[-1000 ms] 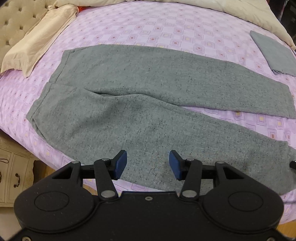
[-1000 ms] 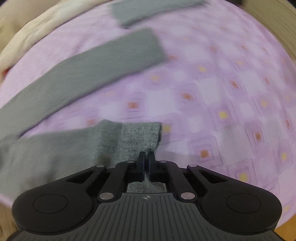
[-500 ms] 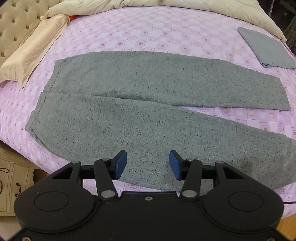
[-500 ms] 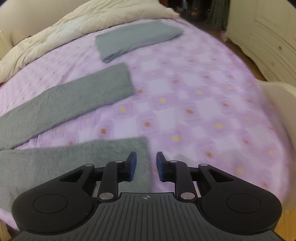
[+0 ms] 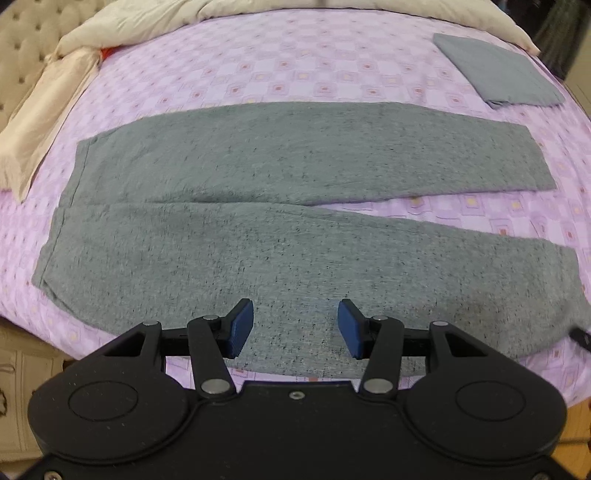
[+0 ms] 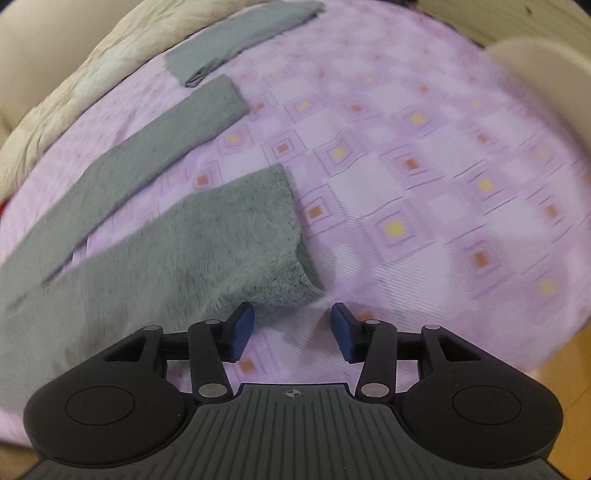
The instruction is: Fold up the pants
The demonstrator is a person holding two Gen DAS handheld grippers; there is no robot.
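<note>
Grey sweatpants (image 5: 280, 225) lie flat on the purple patterned bedsheet (image 5: 303, 74), waistband at the left, both legs stretched to the right with a narrow gap between them. My left gripper (image 5: 295, 326) hangs open above the near leg's lower edge, nothing between its blue pads. In the right wrist view the near leg's cuff (image 6: 284, 254) lies just ahead and left of my right gripper (image 6: 291, 328). Its jaws are opening, with only sheet between them and the cuff's corner near the left pad (image 6: 242, 332). The far leg (image 6: 155, 147) runs up to the left.
A folded grey cloth (image 5: 495, 74) lies at the bed's far right corner. A cream duvet (image 5: 155, 26) is bunched along the far side, with a beige pillow (image 5: 40, 122) and tufted headboard at left. The bed's near edge and wooden floor (image 6: 546, 373) sit just below the grippers.
My right gripper was shut on the near leg's cuff, then opened and let it go; the cuff now lies flat. The left gripper drifted slightly and stayed open.
</note>
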